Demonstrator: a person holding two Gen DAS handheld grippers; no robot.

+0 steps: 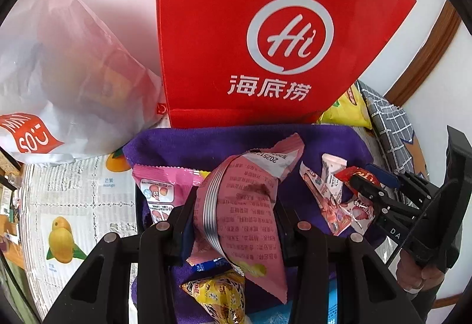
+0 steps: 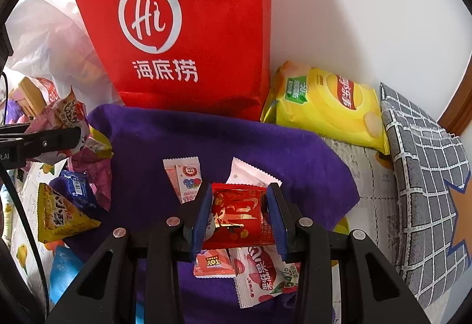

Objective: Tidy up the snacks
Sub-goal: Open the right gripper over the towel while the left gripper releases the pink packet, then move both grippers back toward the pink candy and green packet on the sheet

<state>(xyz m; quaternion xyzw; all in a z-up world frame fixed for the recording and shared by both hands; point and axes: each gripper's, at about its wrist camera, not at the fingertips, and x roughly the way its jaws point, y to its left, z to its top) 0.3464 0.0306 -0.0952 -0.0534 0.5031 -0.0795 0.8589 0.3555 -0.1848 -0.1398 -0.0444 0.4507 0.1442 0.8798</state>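
My left gripper (image 1: pixel 234 201) is shut on a pink snack packet (image 1: pixel 250 223), held just above a purple cloth (image 1: pixel 206 144). In the right wrist view, my right gripper (image 2: pixel 239 191) is shut on a small red packet (image 2: pixel 236 214) over the same cloth (image 2: pixel 206 141). Under it lie a blueberry packet (image 2: pixel 184 176), an orange packet (image 2: pixel 212 263) and a strawberry packet (image 2: pixel 265 276). The left gripper (image 2: pixel 69 130) shows at the left edge with its pink packet (image 2: pixel 67 114). The right gripper (image 1: pixel 368 179) shows at the right of the left wrist view.
A tall red bag (image 2: pixel 183 23) stands behind the cloth against the wall. A white plastic bag (image 1: pixel 67 82) lies to its left, a yellow chips bag (image 2: pixel 324 105) and a grey checked cushion (image 2: pixel 427 176) to its right. A yellow triangular snack (image 2: pixel 59 217) and a blue packet (image 2: pixel 78 188) lie at the cloth's left.
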